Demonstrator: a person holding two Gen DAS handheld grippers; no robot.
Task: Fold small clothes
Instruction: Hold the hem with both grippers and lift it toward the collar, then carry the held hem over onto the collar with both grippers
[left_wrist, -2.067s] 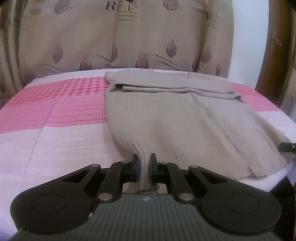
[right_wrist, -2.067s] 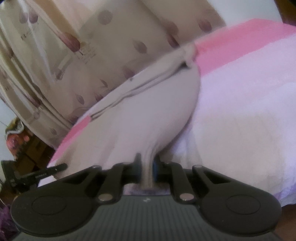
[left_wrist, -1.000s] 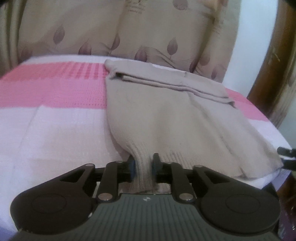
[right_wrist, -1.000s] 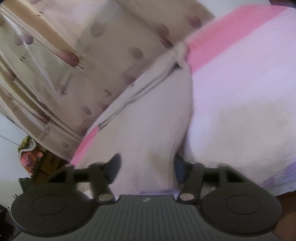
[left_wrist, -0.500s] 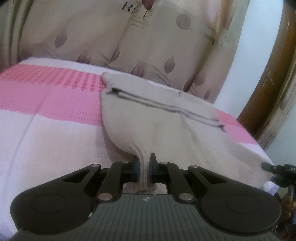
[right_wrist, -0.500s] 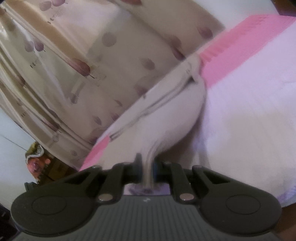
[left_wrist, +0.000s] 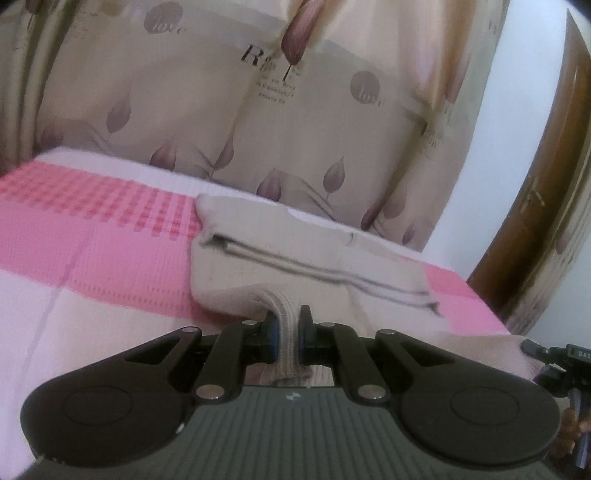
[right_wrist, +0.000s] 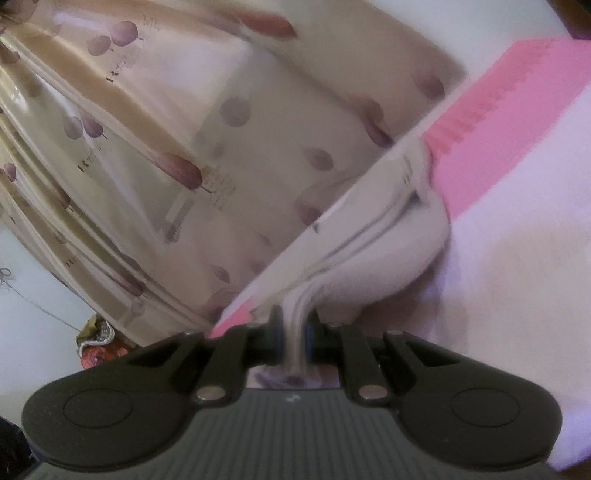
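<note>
With both jaws clenched on bunched hem: left gripper (left_wrist: 287, 325) pinching ribbed edge of beige sweater (left_wrist: 280, 258), right gripper (right_wrist: 294, 325) pinching another bunch of it. Garment lifted at jaws, stretching ahead onto pink-and-white bed (left_wrist: 92, 258); leaf-print curtain (left_wrist: 258, 122) beyond.

Right view blurred; sweater (right_wrist: 373, 258) perhaps smeared.

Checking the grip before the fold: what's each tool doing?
Left tool: shut on the sweater hem.
Right tool: shut on the sweater.
</note>
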